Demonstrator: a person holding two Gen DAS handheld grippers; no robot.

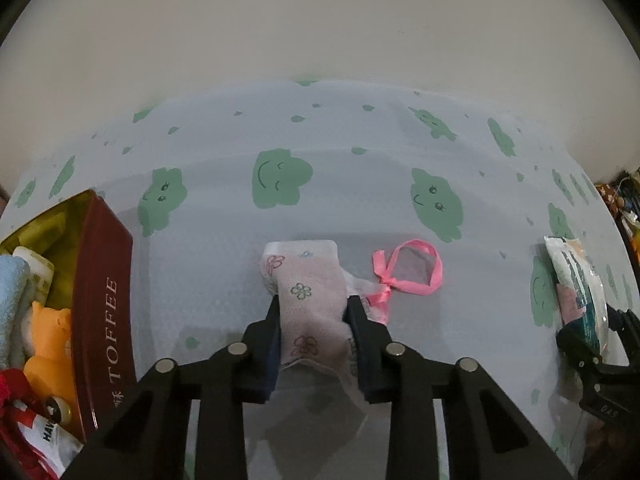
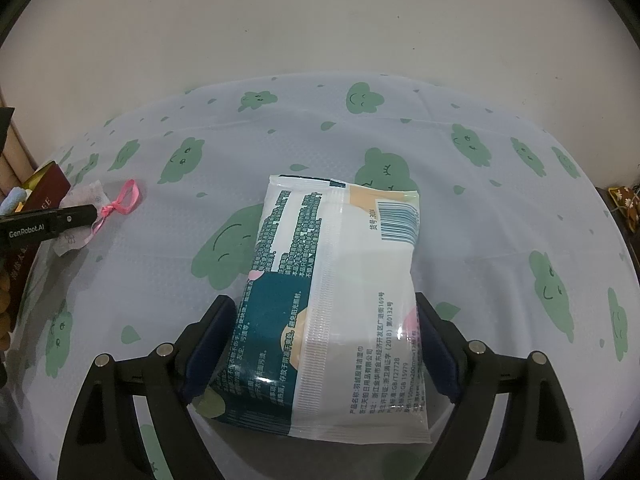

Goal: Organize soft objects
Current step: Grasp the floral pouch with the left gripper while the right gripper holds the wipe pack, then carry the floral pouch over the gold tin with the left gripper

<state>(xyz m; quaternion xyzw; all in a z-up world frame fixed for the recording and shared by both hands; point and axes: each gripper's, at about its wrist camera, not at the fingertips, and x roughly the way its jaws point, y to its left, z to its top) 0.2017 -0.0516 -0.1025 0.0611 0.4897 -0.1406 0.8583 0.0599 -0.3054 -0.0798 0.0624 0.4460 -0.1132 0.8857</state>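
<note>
A white pouch (image 1: 304,292) printed with small flowers and tied with a pink ribbon (image 1: 412,272) lies on the cloud-print tablecloth (image 1: 280,208). My left gripper (image 1: 314,300) is shut on the pouch, and its pads squeeze the fabric from both sides. A wet wipes pack (image 2: 340,280) with a teal and white wrapper sits lengthwise between the pads of my right gripper (image 2: 323,302), which press on its two long edges. The right wrist view shows the pouch (image 2: 86,194) far left, beside a left gripper finger (image 2: 76,216).
A dark red toffee tin (image 1: 104,300) stands open at the left, holding an orange plush toy (image 1: 48,340), a light blue cloth (image 1: 12,300) and packets. A pale wall rises behind the table. Clutter shows past the table's right edge (image 2: 624,200).
</note>
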